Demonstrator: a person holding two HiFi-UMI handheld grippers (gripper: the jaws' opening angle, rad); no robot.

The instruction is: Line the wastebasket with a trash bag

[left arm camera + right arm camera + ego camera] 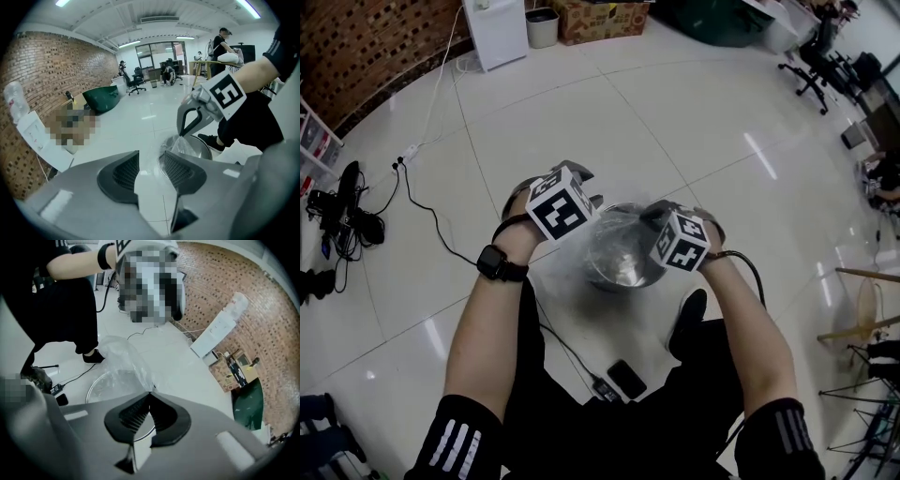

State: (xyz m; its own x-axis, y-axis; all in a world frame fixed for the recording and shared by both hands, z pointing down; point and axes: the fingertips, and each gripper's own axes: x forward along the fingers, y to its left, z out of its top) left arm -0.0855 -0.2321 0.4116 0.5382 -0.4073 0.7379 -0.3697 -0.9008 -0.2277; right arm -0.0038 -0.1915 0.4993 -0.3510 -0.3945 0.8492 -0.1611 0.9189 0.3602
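Observation:
A round metal wastebasket stands on the white tile floor between my two grippers. A clear trash bag lies crumpled over its mouth and spills onto the floor at its left. My right gripper is shut on a fold of the trash bag, which rises from its tips above the wastebasket. The left gripper view shows that right gripper pinching the bag over the basket rim. My left gripper is open at the basket's left edge, with thin bag film hazy between its jaws.
A black shoe stands right next to the basket, and a dark phone-like block with a cable lies near it. A black cord runs across the floor at left. A white cabinet, small bin and cardboard box stand far back.

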